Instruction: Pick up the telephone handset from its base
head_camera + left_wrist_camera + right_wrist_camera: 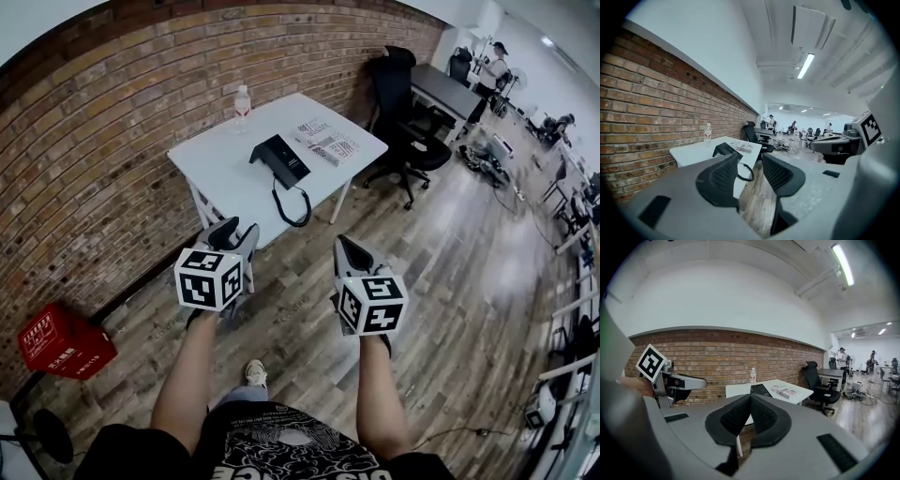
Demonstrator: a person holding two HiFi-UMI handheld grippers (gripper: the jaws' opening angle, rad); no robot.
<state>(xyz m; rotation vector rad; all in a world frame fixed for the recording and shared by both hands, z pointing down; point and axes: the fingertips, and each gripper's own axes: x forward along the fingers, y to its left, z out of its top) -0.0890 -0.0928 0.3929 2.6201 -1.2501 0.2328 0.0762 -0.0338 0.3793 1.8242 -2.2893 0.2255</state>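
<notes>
Left hand-held gripper (237, 228) parted, right hand-held gripper (342, 242) closed empty; bottle (243, 101), papers (326, 142) beside telephone (281, 159) on table (216, 164).

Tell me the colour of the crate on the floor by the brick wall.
The crate is red with white markings, clearest in the head view.

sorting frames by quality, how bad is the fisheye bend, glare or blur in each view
Head view: strong fisheye, the brick wall curves, yet the telephone on the white table is sharp. Left gripper view: black corners, the ceiling light strip is blown out. Right gripper view: the wall bows into an arch, its ceiling light also glares; no motion blur shows.
</notes>
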